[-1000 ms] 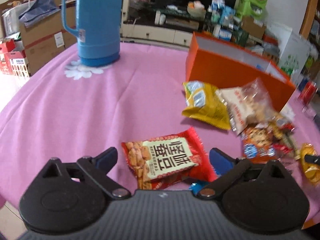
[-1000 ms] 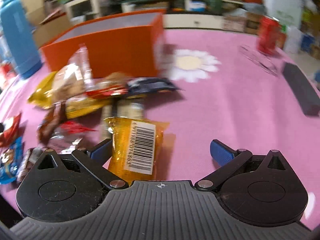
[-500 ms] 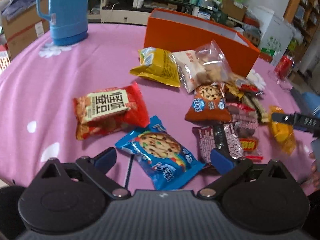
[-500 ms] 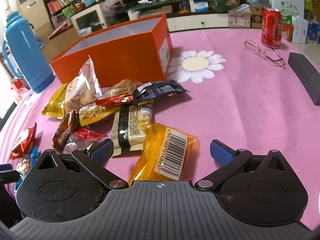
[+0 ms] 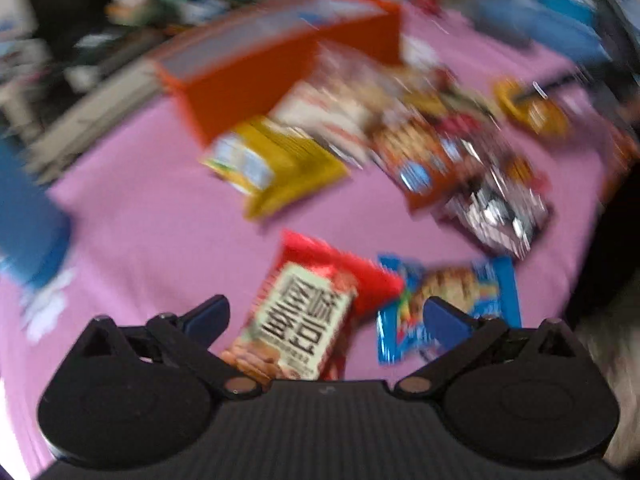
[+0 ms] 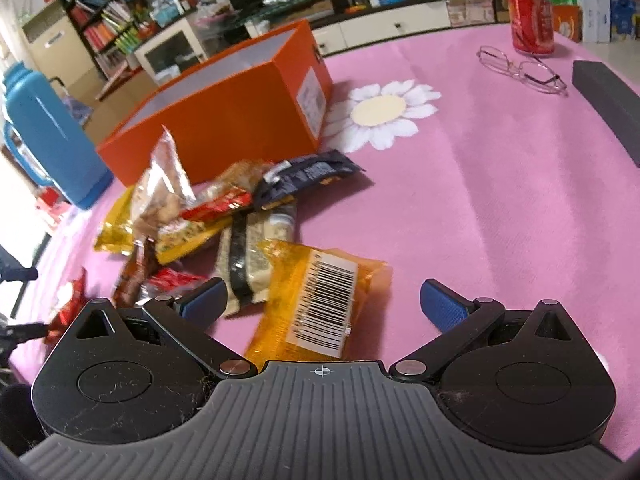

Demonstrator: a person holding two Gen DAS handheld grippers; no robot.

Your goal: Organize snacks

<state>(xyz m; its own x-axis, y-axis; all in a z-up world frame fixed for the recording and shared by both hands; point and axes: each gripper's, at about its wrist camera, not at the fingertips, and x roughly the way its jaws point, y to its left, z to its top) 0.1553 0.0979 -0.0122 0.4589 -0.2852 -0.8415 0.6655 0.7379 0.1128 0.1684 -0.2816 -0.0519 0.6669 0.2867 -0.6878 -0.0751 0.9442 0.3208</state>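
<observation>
The left wrist view is blurred. My left gripper (image 5: pixel 326 316) hangs over the pink table, its jaws opening, with a red peanut packet (image 5: pixel 304 312) lying between them, untouched. A blue cookie packet (image 5: pixel 476 292) lies under its right finger. My right gripper (image 6: pixel 322 302) stands open above an orange packet with a barcode (image 6: pixel 320 300). Behind it lies a heap of several snack packets (image 6: pixel 224 208) in front of the open orange box (image 6: pixel 224 108). The same orange box (image 5: pixel 256 68) shows at the back in the left wrist view, with a yellow packet (image 5: pixel 272 164) before it.
A blue thermos (image 6: pixel 48 132) stands at the left. A red can (image 6: pixel 530 14), glasses (image 6: pixel 520 68) and a dark grey case (image 6: pixel 608 104) sit on the far right of the pink cloth (image 6: pixel 480 200). Shelves and cartons fill the room behind.
My left gripper has swung and rolled, so the red packet now lies between its fingers instead of the blue one. The right view has shifted slightly; the orange packet sits more centred.
</observation>
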